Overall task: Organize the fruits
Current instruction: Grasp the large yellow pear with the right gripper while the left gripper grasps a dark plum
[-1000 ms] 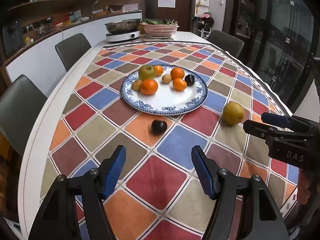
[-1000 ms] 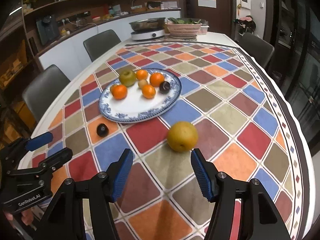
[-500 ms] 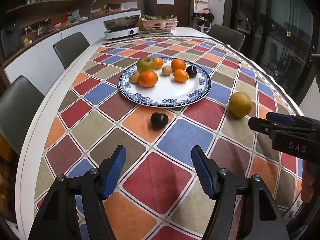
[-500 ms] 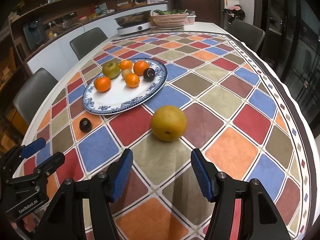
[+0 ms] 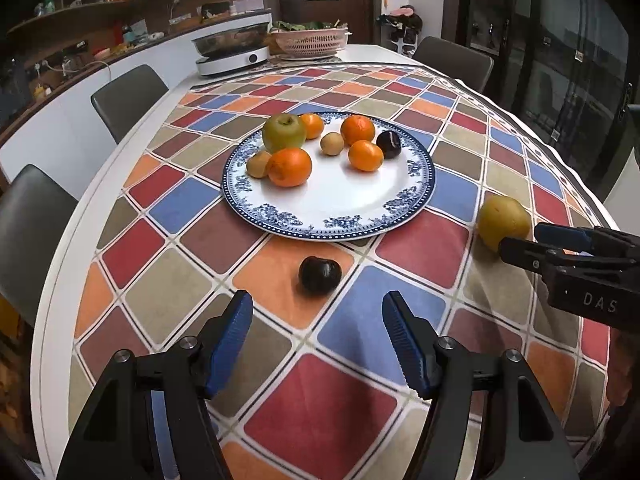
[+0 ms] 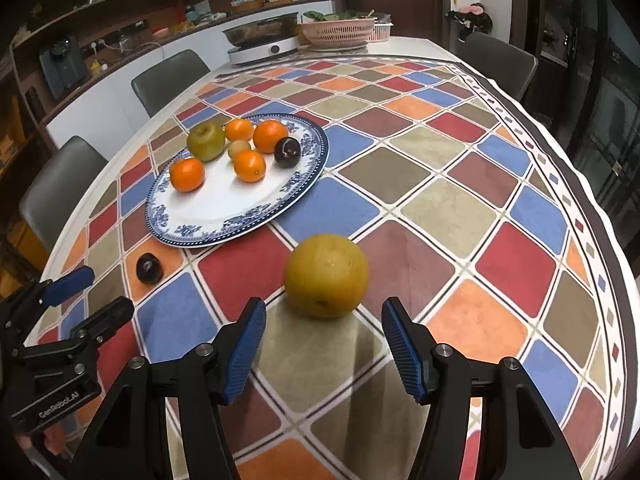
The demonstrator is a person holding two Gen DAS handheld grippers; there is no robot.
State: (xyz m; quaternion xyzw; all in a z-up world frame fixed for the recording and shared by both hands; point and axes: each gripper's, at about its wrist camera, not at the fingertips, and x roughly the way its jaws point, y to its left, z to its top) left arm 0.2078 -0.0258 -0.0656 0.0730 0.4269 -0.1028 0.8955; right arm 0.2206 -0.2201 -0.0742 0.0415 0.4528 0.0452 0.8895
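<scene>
A blue-and-white plate (image 5: 344, 204) holds a green apple (image 5: 283, 132), several oranges, small brown fruits and a dark plum (image 5: 388, 143). A second dark plum (image 5: 320, 274) lies on the tablecloth just in front of my open left gripper (image 5: 316, 336). A yellow pear (image 6: 326, 275) lies on the cloth just ahead of my open right gripper (image 6: 323, 342). The pear also shows in the left wrist view (image 5: 503, 220), with the right gripper's fingers (image 5: 568, 236) beside it. The plate (image 6: 208, 216) and loose plum (image 6: 149, 267) show in the right wrist view.
The table has a checkered cloth (image 5: 400, 400). An induction cooker with a pan (image 5: 232, 54) and a pink basket (image 5: 312, 42) stand at the far end. Grey chairs (image 5: 128, 98) line the left side and far right. The table edge runs close on the left.
Both grippers have moved forward and lower: the left one closer to the loose plum, the right one closer to the pear. Both stay open. No fruit has moved.
</scene>
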